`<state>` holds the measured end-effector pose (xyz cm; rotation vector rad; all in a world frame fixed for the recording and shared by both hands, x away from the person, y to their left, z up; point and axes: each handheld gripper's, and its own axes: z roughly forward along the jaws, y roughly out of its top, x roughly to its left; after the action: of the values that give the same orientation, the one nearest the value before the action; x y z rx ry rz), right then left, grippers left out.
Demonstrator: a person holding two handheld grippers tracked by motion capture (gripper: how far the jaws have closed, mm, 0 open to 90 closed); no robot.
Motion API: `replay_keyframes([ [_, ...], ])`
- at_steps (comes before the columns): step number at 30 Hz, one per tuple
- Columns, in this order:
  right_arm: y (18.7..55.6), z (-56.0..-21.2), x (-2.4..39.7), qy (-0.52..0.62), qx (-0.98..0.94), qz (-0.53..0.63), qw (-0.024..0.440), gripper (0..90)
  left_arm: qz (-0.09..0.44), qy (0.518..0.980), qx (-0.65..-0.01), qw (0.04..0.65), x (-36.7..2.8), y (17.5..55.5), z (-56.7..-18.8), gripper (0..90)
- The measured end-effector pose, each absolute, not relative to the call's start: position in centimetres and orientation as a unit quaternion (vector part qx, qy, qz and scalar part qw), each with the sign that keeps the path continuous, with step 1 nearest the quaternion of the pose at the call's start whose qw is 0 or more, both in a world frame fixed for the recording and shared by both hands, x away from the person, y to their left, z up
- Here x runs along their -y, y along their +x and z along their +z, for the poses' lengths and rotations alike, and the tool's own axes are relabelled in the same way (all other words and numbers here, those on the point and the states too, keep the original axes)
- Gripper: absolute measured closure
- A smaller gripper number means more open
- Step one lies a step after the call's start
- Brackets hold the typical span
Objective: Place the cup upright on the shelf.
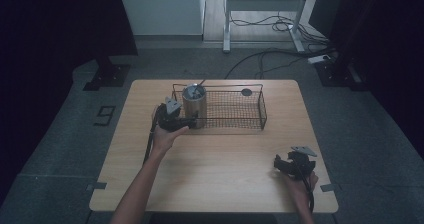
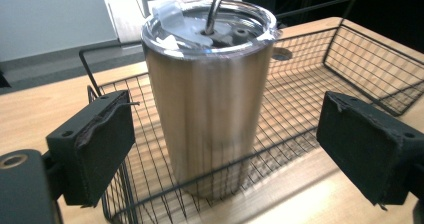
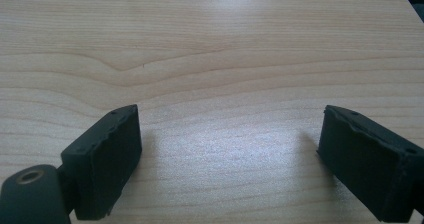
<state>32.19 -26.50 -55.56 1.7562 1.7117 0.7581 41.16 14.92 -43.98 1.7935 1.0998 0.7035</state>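
— Grippers first: how many, and how do they stand?

— Two, each with two blocky black jaws faced with rough matte pads. The left gripper (image 1: 189,120) sits at about ten o'clock from the table's middle, jaws spread wide and holding nothing; in the left gripper view (image 2: 225,149) the gap between them is wider than the cup they point at. The right gripper (image 1: 281,162) is down at four o'clock, near the front right corner, jaws just as wide apart over bare wood (image 3: 227,149), empty too.

— And the cup?

— One tumbler (image 1: 194,105), a tall brushed-metal cylinder, upright in the left end of the basket. It has one clear plastic lid (image 2: 210,26) and one bent metal straw (image 2: 216,6) rising through it. The left jaws are near the cup, outside the basket's front wire; I cannot tell that they touch anything.

— One basket?

— One wire basket (image 1: 250,111), black, rectangular, fine mesh floor and walls, thicker rod rim, lying at twelve o'clock on the table. One small dark round disc (image 1: 246,92) shows at its far right corner.

— The table?

— One table (image 1: 215,164), pale wood-grain top with rounded corners. Two hands; the left forearm is bare.
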Motion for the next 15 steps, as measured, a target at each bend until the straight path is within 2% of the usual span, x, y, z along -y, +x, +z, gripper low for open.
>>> replay_keyframes([
  [15, 32.2, -55.6, 26.5, 0.657, -0.639, 0.283, 0.284, 10.0, 0.234, 0.723, -0.437, 0.482, -16.8, 36.3, -44.5, 11.4],
])
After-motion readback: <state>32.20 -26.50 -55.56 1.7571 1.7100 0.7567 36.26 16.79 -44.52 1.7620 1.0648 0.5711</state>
